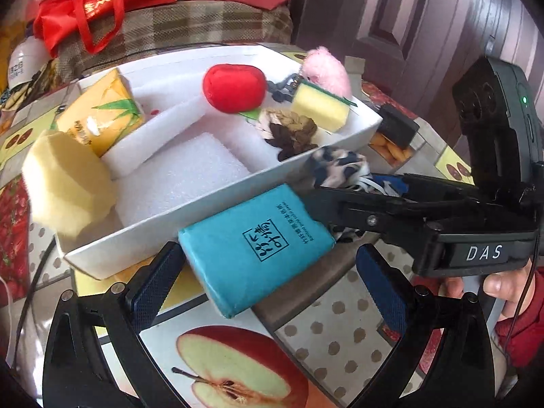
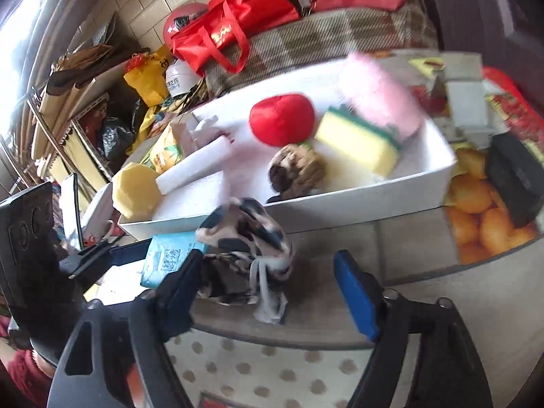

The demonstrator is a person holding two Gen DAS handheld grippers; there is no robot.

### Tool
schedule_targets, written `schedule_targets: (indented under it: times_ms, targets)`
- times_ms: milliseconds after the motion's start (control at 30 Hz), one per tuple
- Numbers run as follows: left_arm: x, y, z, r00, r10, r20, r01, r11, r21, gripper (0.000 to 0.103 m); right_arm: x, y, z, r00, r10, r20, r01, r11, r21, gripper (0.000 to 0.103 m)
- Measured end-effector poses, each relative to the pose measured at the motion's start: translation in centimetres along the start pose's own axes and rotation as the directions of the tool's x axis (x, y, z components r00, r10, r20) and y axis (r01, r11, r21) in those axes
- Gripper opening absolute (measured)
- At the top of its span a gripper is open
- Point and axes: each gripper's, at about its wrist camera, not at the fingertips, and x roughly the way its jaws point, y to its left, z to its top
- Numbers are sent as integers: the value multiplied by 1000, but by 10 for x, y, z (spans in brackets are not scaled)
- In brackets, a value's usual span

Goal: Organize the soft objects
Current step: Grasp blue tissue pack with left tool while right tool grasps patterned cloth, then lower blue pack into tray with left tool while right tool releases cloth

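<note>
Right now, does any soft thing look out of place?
Yes. The teal tissue pack and the patterned cloth bundle lie on the table, outside the white tray that holds the other soft things.

soft daylight fills both views; in the right wrist view a window (image 2: 13,34) at the upper left is blown out to white. that view is smeared by motion, worst on the pink toy (image 2: 380,98) and sponge (image 2: 357,142). the left wrist view is sharper. fisheye bending curves the edges, and dark corners ring both.
</note>
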Motion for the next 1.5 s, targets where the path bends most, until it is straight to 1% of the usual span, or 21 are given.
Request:
schedule_targets:
  times_ms: [33,67,100,267,400,433,500,567,633,800,833,867,967,1033,1100,1233,1300,1333,1400,1467,1500]
  targets:
    - [1,-6,-1,1000,-4,-11,4,999,32,102,1,3,0,1000,17,-4,-17,1000,-9,69]
    - [2,-13,-3,1000,12,-19,-11,998,62,103,3,6,-1,999,34,-19,-34,999,-21,56]
    - [3,-17,-5,999,22,-31,-20,997,77,103,4,7,-2,998,52,-26,-53,998,-24,53]
    - [-12,-35,-29,998,-27,-50,32,995,90,102,-7,-1,-18,989,139,-53,-138,990,30,46]
    - [-34,-63,-62,998,-37,-58,45,988,146,102,-35,10,-50,980,173,-94,-175,984,-18,45]
    - [-40,-65,-68,998,-39,-46,45,990,137,102,-43,11,-57,980,176,-92,-178,984,-18,45]
    - [-54,-60,-76,999,-45,-9,46,996,81,102,-66,5,-65,982,189,-30,-189,982,2,43]
    - [-61,-53,-79,1000,-26,5,26,999,30,102,-88,-3,-69,988,152,31,-152,988,0,43]
    - [-62,-51,-80,1000,10,6,-10,1000,13,102,-99,-8,-72,994,97,46,-97,995,-9,43]
    - [-53,-63,-72,999,47,4,-47,999,3,102,-101,-16,-73,998,-58,28,59,998,-10,46]
    - [-51,-65,-71,998,61,2,-61,998,4,102,-100,-16,-73,997,-78,19,78,997,-7,47]
    - [-47,-68,-70,996,90,-2,-90,996,7,102,-96,-17,-73,995,-95,5,95,995,-9,53]
    - [-39,-67,-66,991,134,-11,-134,991,-7,102,-91,-18,-73,990,-139,-17,139,990,-18,55]
    - [-37,-63,-62,988,153,1,-153,988,-22,96,-92,-18,-74,989,-150,-17,149,988,-24,56]
    - [-29,-60,-59,983,181,-28,-181,983,-21,82,-91,-17,-74,987,-160,-22,159,986,-39,57]
    - [-33,-65,-62,988,156,-7,-156,987,30,76,-87,-7,-76,984,-176,-38,172,981,-93,56]
    - [-39,-67,-63,991,130,23,-131,991,38,75,-83,1,-78,982,-181,-54,171,975,-143,39]
    - [-45,-67,-64,991,124,52,-126,991,35,75,-82,6,-79,982,-181,-56,169,970,-173,38]
    - [-59,-67,-65,986,111,126,-116,993,32,75,-84,18,-82,982,-184,-33,172,958,-232,29]
    - [-73,-66,-64,964,146,221,-157,987,31,75,-92,26,-83,981,-188,38,192,947,-259,29]
    - [-79,-64,-62,946,175,272,-190,981,29,75,-100,29,-81,979,-177,103,198,945,-260,29]
